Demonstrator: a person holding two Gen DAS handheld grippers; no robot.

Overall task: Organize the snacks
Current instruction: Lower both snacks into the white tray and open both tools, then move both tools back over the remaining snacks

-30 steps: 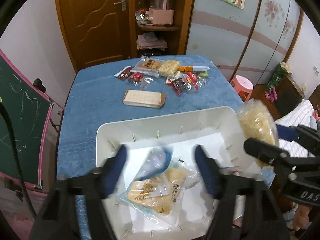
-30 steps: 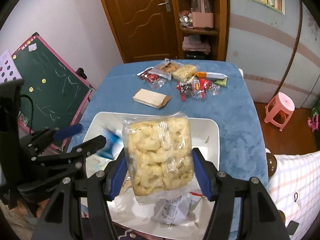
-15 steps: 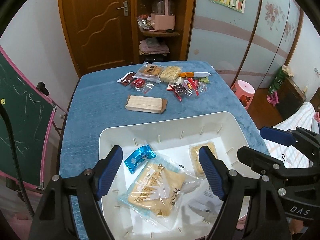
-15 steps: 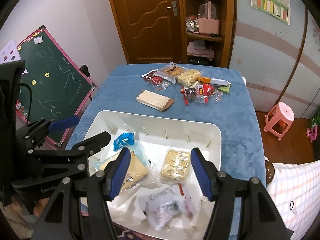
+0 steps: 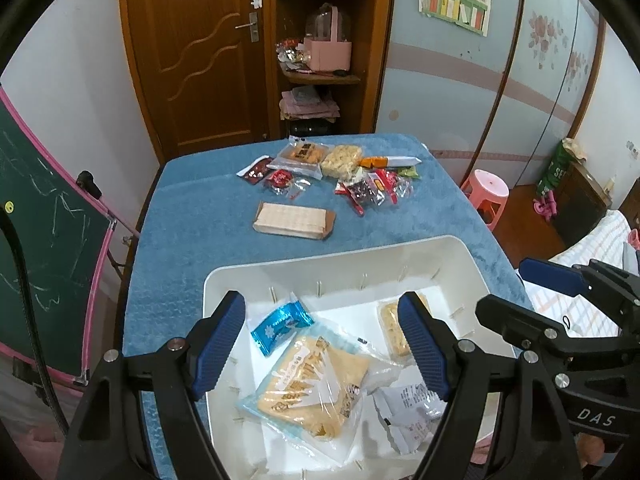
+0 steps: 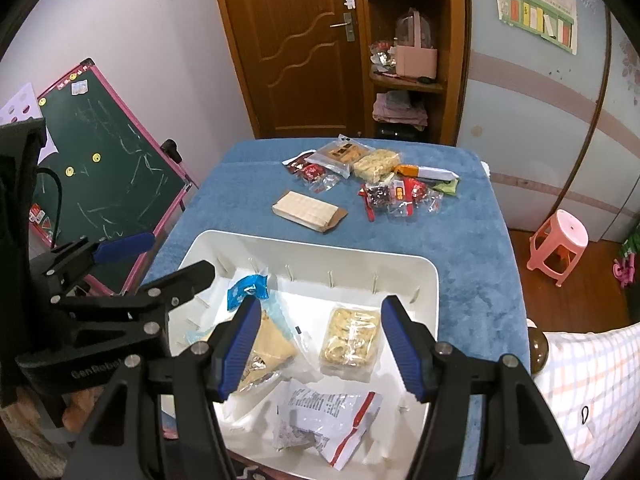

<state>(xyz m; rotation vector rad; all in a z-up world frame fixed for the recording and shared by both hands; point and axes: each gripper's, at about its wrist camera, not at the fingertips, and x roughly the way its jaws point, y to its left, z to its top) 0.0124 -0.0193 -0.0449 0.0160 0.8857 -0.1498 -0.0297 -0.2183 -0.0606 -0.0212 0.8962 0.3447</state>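
Note:
A white tray (image 5: 340,264) (image 6: 400,258) sits at the near end of the blue table. In it lie a blue candy wrapper (image 5: 280,324) (image 6: 246,288), a large clear cracker bag (image 5: 316,388), a puffed-snack pack (image 6: 352,332) (image 5: 394,330) and a white-and-red packet (image 6: 328,412). My left gripper (image 5: 322,348) is open and empty above the tray. My right gripper (image 6: 320,348) is open and empty above the puffed-snack pack. Loose snacks (image 5: 340,172) (image 6: 368,178) and a wafer pack (image 5: 294,220) (image 6: 308,210) lie at the table's far end.
A green chalkboard with a pink frame (image 5: 44,248) (image 6: 104,176) stands left of the table. A pink stool (image 5: 486,192) (image 6: 558,246) stands to the right. A wooden door (image 5: 196,52) and shelf (image 5: 320,64) are behind the table. A checked bedcover (image 6: 588,392) lies near right.
My right gripper held the puffed-snack pack a second ago; it opened and the pack now lies in the tray. Both grippers have pulled back and up from the tray.

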